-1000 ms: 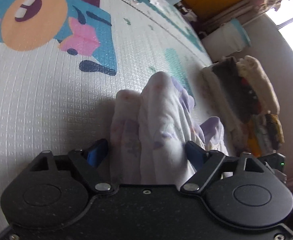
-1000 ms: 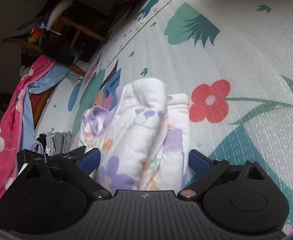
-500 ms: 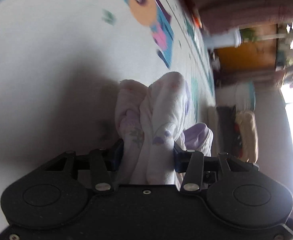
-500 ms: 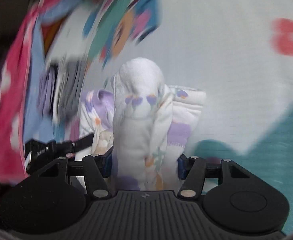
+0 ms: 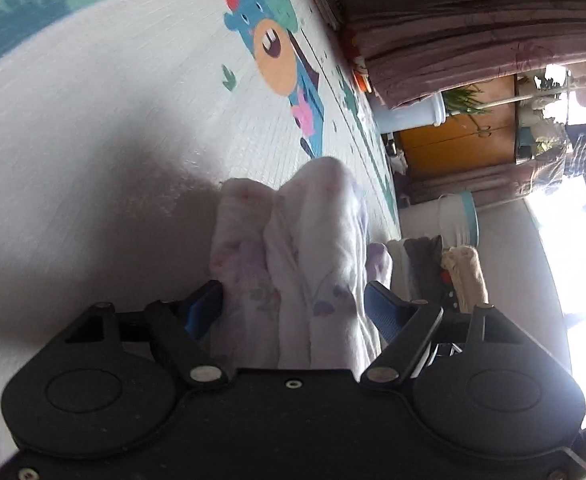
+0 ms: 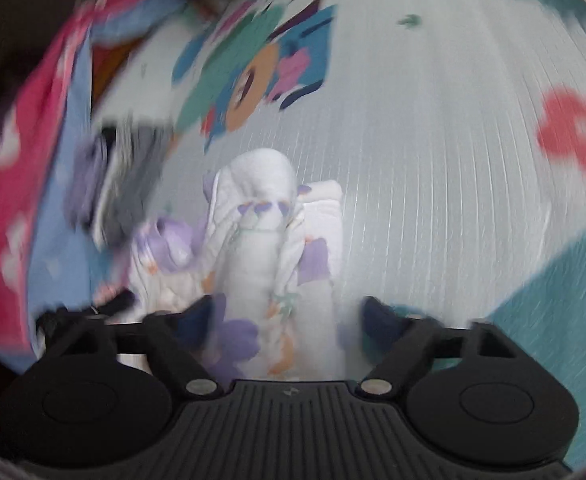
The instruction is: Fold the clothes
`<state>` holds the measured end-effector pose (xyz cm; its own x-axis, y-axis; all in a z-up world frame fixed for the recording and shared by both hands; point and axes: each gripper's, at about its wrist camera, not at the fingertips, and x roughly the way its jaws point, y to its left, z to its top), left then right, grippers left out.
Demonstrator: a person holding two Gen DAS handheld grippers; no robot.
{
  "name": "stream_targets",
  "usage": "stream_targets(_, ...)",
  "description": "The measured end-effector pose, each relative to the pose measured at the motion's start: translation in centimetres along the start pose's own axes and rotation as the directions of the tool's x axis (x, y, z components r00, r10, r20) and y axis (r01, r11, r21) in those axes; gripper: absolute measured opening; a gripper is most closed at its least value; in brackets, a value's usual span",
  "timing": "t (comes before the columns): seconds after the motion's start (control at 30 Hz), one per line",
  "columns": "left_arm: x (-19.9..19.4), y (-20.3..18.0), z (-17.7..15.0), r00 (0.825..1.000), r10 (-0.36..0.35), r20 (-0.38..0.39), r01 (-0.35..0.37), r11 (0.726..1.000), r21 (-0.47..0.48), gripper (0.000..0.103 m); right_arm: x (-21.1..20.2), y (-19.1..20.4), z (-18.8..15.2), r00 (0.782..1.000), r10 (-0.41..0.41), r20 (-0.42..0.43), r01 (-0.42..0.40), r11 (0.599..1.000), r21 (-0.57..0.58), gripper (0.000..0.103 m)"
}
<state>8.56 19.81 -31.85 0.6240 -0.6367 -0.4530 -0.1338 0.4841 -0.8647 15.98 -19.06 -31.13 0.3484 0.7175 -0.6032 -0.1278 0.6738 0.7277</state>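
Observation:
A folded white garment with purple flowers (image 5: 293, 264) lies bunched between the blue pads of my left gripper (image 5: 293, 312), which touch its sides. The same garment (image 6: 269, 252) sits between the fingers of my right gripper (image 6: 285, 320); there the pads stand apart from the cloth and the jaws are open. The right wrist view is blurred by motion. The garment hangs over a white play mat (image 5: 93, 140) with cartoon prints.
A stack of folded clothes (image 5: 445, 268) lies to the right in the left wrist view. A pale blue bin (image 5: 457, 220), an orange cabinet (image 5: 457, 140) and a bed edge stand beyond. Pink and blue cloth (image 6: 33, 200) hangs left in the right wrist view.
Both grippers closed on the garment and lifted it half a second ago. Now both sets of jaws have spread wider again, the right one clear of the cloth. The views have swung.

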Motion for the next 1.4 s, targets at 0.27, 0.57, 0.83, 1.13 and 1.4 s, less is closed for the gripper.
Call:
stream_targets(0.27, 0.2, 1.5, -1.8, 0.998, -0.055, -0.002, 0.054, 0.987, -0.150, 0.043, 1.5, 1.3, -4.6, 0.979, -0.021, 0.201, -0.022, 0.978, 0.210, 0.070)
stream_targets(0.57, -9.1, 6.3, -2.4, 0.985, -0.076, 0.152, 0.118, 0.950, -0.290, 0.042, 6.1, 7.2, -4.6, 0.994, 0.102, 0.040, -0.105, 0.991, 0.085, 0.056)
stream_targets(0.83, -22.0, 9.3, -2.0, 0.888, 0.014, 0.460, 0.155, 0.932, -0.329, 0.042, 15.4, 18.1, -3.2, 0.932, 0.323, -0.164, -0.337, 0.939, -0.065, 0.056)
stream_targets(1.13, -34.3, 10.3, -2.9, 0.602, 0.110, 0.791, 0.195, 0.940, -0.279, 0.042, 27.8, 34.8, -1.2, 0.758, 0.463, -0.460, -0.601, 0.770, -0.215, 0.056)
stream_targets(1.4, -34.5, 17.4, -5.4, 0.522, 0.382, 0.763, 0.233, 0.797, -0.558, 0.053, 38.3, 42.6, -3.9, 0.826, 0.157, -0.542, -0.429, 0.798, -0.423, 0.061)
